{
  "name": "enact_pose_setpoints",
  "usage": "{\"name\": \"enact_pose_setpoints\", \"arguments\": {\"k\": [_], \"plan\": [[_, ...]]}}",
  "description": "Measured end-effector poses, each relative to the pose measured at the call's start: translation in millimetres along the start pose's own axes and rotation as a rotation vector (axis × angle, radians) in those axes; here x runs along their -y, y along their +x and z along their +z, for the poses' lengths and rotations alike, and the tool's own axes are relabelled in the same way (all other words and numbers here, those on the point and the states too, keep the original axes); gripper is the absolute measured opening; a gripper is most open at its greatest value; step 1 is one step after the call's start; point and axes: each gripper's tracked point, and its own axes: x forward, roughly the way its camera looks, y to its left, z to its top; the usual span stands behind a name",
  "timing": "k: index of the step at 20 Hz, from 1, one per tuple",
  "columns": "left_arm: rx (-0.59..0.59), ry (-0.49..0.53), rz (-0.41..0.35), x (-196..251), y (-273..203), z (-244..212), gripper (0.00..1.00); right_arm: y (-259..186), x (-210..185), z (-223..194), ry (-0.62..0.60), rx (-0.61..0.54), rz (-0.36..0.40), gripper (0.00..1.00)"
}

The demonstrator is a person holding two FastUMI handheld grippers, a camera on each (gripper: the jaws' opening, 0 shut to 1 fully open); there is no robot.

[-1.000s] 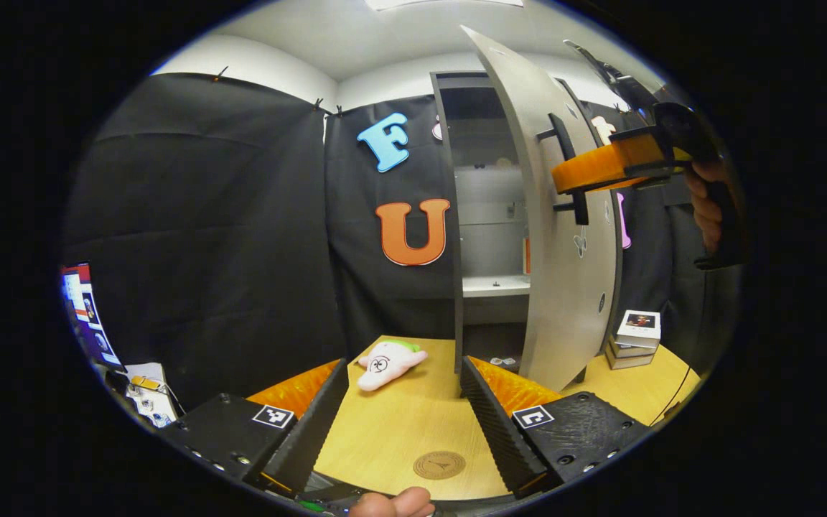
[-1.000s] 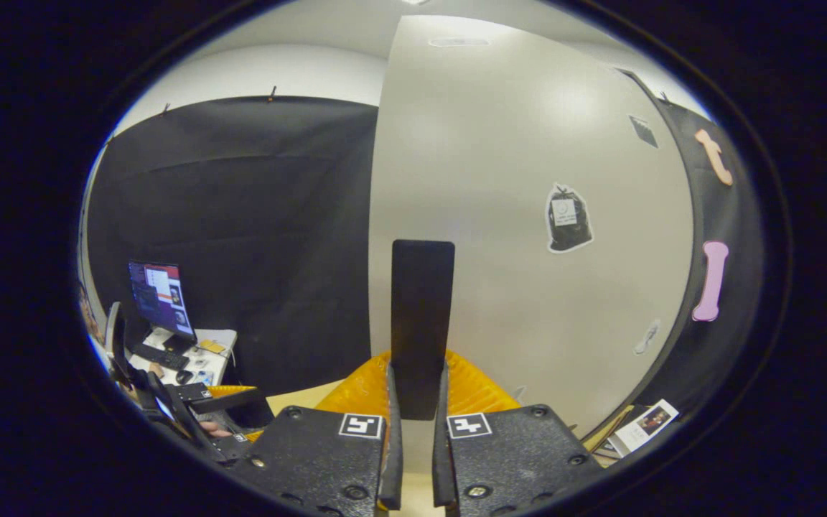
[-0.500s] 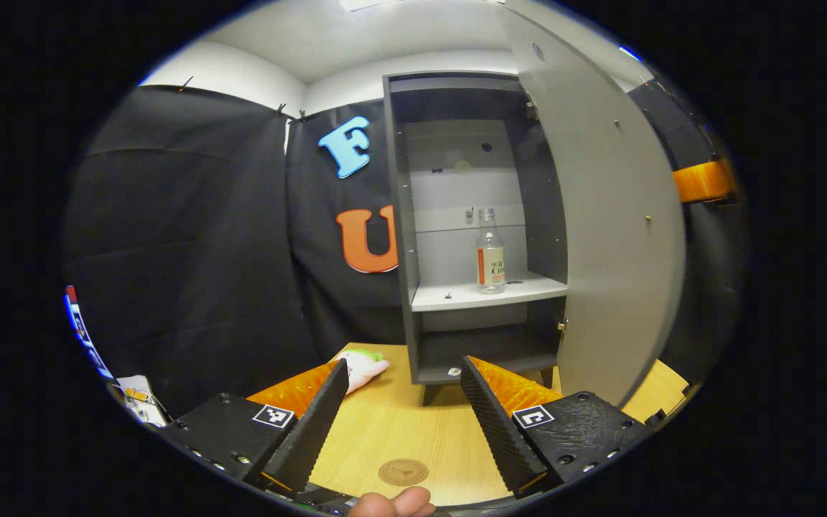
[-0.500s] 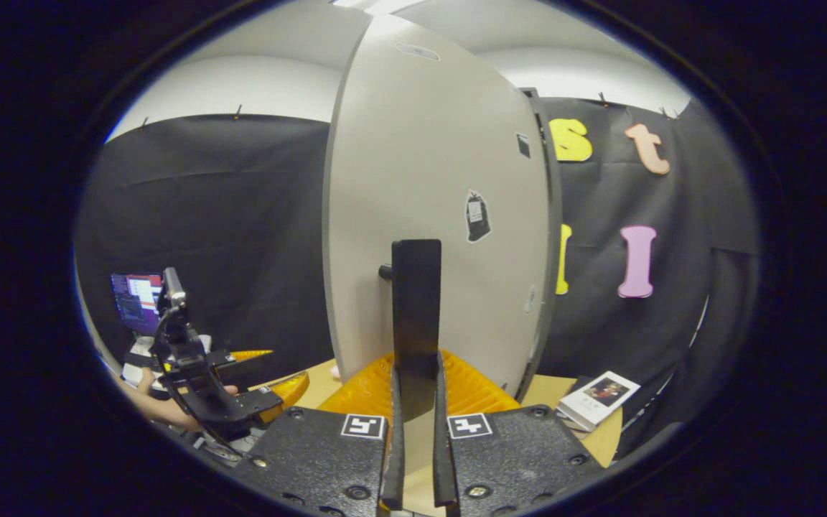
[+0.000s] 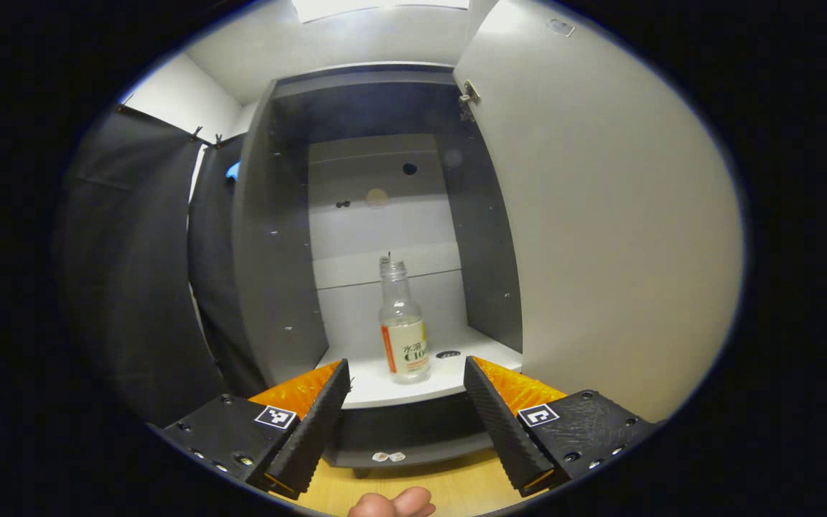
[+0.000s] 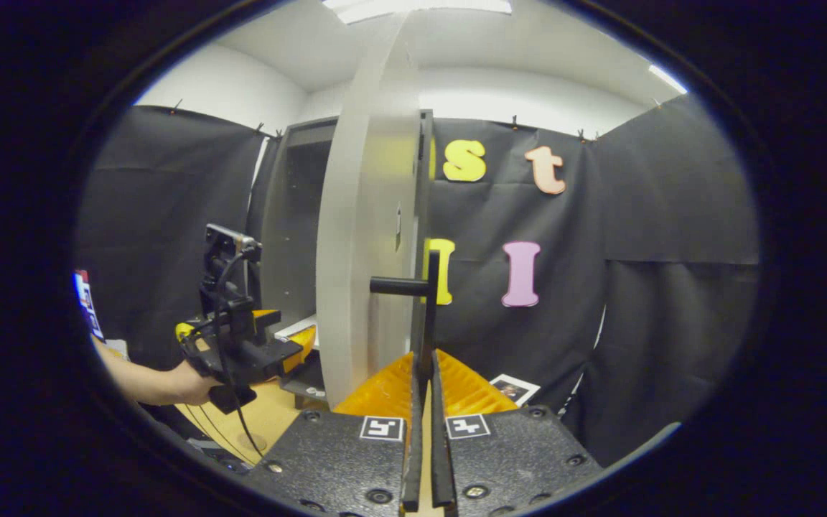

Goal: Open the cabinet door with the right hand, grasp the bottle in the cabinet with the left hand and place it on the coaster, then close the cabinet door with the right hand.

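Note:
The grey cabinet (image 5: 277, 237) stands open. A clear bottle (image 5: 403, 330) with an orange and yellow label stands upright on its white shelf (image 5: 374, 384). My left gripper (image 5: 405, 370) is open just in front of the shelf, and the bottle sits beyond the gap between its fingers, untouched. The pale door (image 5: 600, 237) is swung out on the right. In the right gripper view the door (image 6: 367, 251) shows edge-on, and my right gripper (image 6: 424, 377) is shut on its black handle (image 6: 424, 301). The left gripper (image 6: 241, 348) also shows there by the cabinet.
The wooden tabletop (image 5: 421, 485) lies under the cabinet's base. A thumb (image 5: 392, 502) shows at the bottom edge. In the right gripper view a forearm (image 6: 148, 377) reaches in from the left, a photo box (image 6: 514, 388) lies behind the door, and a monitor (image 6: 87, 301) stands far left.
My right gripper pulled the door wide open by its handle. My left gripper rose and moved in toward the shelf, so the bottle is now much nearer.

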Motion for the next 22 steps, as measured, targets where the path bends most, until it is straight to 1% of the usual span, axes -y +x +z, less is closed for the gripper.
{"name": "enact_pose_setpoints", "arguments": {"k": [2,3,4,5,6,7,8,9,10,11,12,13,14,16,19,20,21,22], "plan": [[0.035,0.019,0.018,-0.9,28.5,8.9,0.96,0.0,-11.3,0.2,0.025,0.007,0.001,0.10],[0.041,0.015,0.023,0.5,43.3,10.0,0.96,-2.0,-8.4,0.9,0.014,0.013,-0.016,0.10],[0.043,0.002,0.020,1.7,55.9,9.3,0.96,-4.2,1.3,1.4,-0.002,0.024,-0.070,0.10],[0.043,-0.005,0.028,-0.2,69.8,10.0,0.96,-3.7,9.0,0.0,0.005,0.020,-0.083,0.12],[0.045,-0.011,0.037,-3.1,83.7,10.5,0.96,-6.9,12.1,0.6,0.034,0.007,-0.085,0.27],[0.051,-0.014,0.053,-6.7,94.1,12.3,0.96,-6.4,20.2,-1.2,0.046,-0.004,-0.116,0.30],[0.056,-0.018,0.069,-11.0,103.3,14.7,0.96,-8.1,25.2,-0.4,0.050,-0.011,-0.135,0.46],[0.061,-0.027,0.080,-15.1,112.9,16.7,0.96,-9.6,29.3,-2.9,0.054,-0.027,-0.139,0.57],[0.066,-0.040,0.090,-19.1,120.3,18.3,0.96,-13.2,30.9,-1.9,0.064,-0.027,-0.149,0.77],[0.071,-0.053,0.104,-23.7,127.2,20.2,0.96,-15.3,31.8,-2.7,0.069,-0.032,-0.162,0.85],[0.074,-0.063,0.112,-27.6,134.4,22.0,0.96,-21.1,32.3,-3.1,0.074,-0.032,-0.177,0.86],[0.067,-0.067,0.115,-29.9,142.3,20.6,1.00,-22.6,34.4,-3.8,0.079,-0.034,-0.196,0.87],[0.053,-0.067,0.114,-31.0,149.3,17.9,0.96,-26.5,37.9,-4.1,0.088,-0.036,-0.220,0.93],[0.040,-0.071,0.110,-31.2,157.5,15.0,0.96,-35.3,37.9,-6.8,0.111,-0.029,-0.248,1.00],[0.035,-0.079,0.088,-26.1,165.1,12.6,0.96,-40.8,36.2,-6.8,0.128,-0.028,-0.279,1.00],[0.019,-0.077,0.092,-25.4,165.1,9.4,0.96,-43.6,36.7,-4.5,0.125,-0.019,-0.293,1.00],[0.013,-0.069,0.105,-28.1,163.5,8.7,1.00,-48.2,42.2,0.1,0.119,-0.001,-0.316,1.00],[0.012,-0.071,0.103,-29.6,165.0,9.5,0.73,-52.9,46.0,4.7,0.116,0.014,-0.334,1.00]]}}
